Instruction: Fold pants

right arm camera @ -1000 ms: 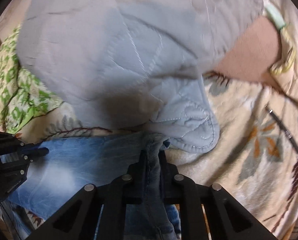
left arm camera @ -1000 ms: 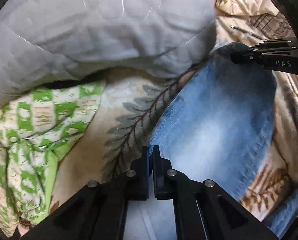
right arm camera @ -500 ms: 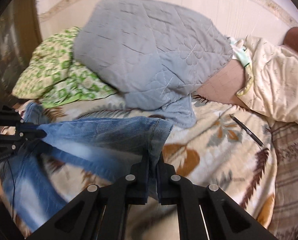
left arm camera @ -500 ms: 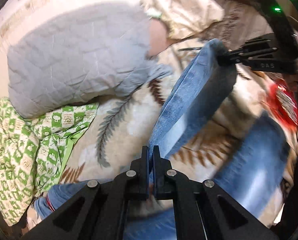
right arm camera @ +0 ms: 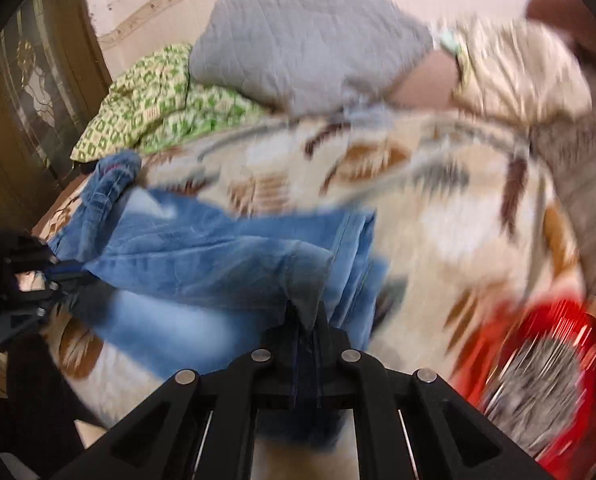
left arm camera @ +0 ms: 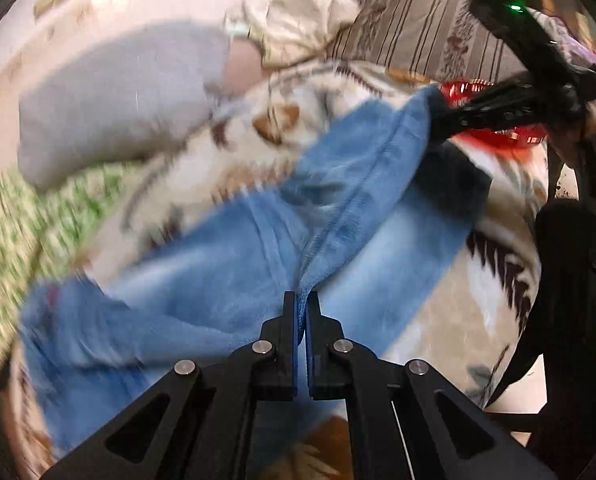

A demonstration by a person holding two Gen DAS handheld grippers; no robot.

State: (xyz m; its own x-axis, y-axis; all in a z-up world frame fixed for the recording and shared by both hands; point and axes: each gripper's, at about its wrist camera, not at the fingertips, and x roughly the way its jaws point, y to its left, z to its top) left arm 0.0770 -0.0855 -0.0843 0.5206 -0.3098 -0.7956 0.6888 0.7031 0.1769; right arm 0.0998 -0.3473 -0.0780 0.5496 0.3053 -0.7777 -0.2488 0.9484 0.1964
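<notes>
Blue jeans point(left arm camera: 337, 200) hang stretched between my two grippers above a leaf-patterned bedspread point(left arm camera: 202, 168). My left gripper point(left arm camera: 301, 300) is shut on one corner of the denim. The right gripper point(left arm camera: 441, 120) appears at the upper right of the left wrist view, pinching the far corner. In the right wrist view the jeans point(right arm camera: 218, 248) spread leftward from my right gripper point(right arm camera: 307, 312), which is shut on the cloth. The left gripper point(right arm camera: 64, 270) holds the other end at the left edge. The rest of the jeans lies on the bed. Both views are motion-blurred.
A grey quilted pillow point(right arm camera: 309, 44) and a green patterned cloth point(right arm camera: 154, 100) lie at the head of the bed. A red object point(right arm camera: 557, 380) sits at the lower right. A striped pillow point(left arm camera: 417, 32) lies beyond. A dark wooden door point(right arm camera: 30, 100) stands left.
Both grippers have swept back across the bed away from the grey pillow, carrying the jeans end with them. The red object has come into the right wrist view.
</notes>
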